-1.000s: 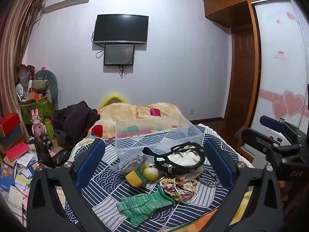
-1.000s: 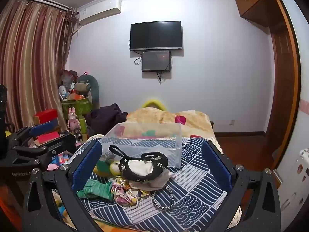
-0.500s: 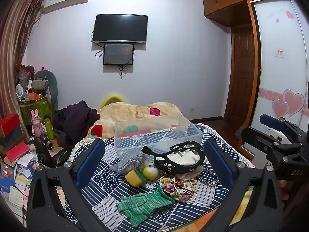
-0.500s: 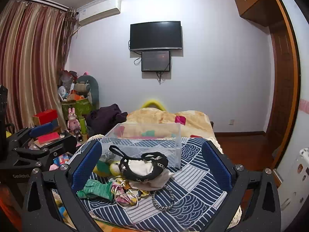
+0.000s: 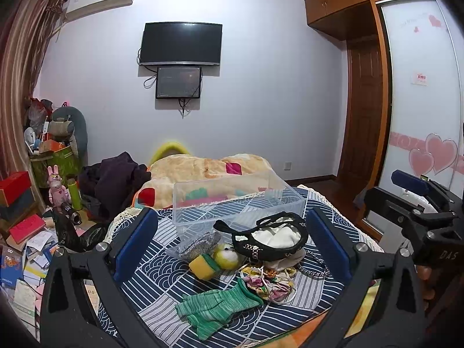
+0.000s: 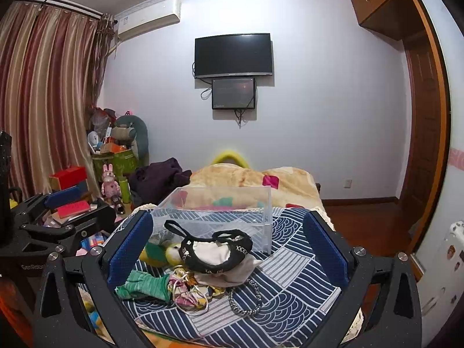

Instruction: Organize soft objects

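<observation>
A clear plastic bin (image 5: 236, 203) (image 6: 217, 213) stands on the blue patterned bed cover. In front of it lie a black bag with white cloth inside (image 5: 269, 242) (image 6: 216, 250), green knit gloves (image 5: 216, 308) (image 6: 143, 285), a yellow-green plush toy (image 5: 227, 256), a yellow sponge (image 5: 201, 266), a grey mesh pouch (image 5: 197, 243), floral fabric (image 5: 268, 282) (image 6: 188, 291) and a bead chain (image 6: 243, 301). My left gripper (image 5: 232, 249) is open and empty, hovering before the pile. My right gripper (image 6: 227, 250) is open and empty, also short of the pile.
A beige blanket (image 5: 203, 168) and dark clothes (image 5: 116, 179) lie behind the bin. Boxes, books and toys (image 5: 32, 223) clutter the floor at left. A wardrobe (image 5: 420, 101) and a door stand at right. Each gripper shows in the other's view (image 5: 420, 211) (image 6: 58, 220).
Both views shifted only slightly; the left gripper drifted a little. Nothing was taken hold of or moved on the bed.
</observation>
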The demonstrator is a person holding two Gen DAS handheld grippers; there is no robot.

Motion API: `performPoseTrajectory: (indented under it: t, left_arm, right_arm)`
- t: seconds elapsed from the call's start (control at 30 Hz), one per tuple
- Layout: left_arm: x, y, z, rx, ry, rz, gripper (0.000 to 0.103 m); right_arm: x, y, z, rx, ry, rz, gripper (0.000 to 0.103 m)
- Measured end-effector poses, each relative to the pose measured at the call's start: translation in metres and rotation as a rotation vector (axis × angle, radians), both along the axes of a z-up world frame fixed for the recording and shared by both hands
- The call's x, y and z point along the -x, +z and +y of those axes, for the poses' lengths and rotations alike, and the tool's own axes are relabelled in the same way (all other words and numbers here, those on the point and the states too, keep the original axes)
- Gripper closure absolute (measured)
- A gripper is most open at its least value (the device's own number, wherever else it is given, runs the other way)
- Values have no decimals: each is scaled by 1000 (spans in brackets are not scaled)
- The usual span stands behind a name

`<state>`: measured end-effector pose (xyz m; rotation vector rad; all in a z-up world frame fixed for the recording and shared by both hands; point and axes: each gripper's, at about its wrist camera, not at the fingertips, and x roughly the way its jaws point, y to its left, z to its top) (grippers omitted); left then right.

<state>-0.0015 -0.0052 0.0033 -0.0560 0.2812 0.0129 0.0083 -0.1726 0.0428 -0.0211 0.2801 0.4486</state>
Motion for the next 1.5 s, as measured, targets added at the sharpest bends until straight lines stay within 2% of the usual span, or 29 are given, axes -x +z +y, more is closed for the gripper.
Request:
performPoseTrajectory:
  t: [1.5]
  left_arm:
    - [2,-5,0,-2,-10,6,0]
  right_arm:
    - [1,-1,3,14,19,-11,0]
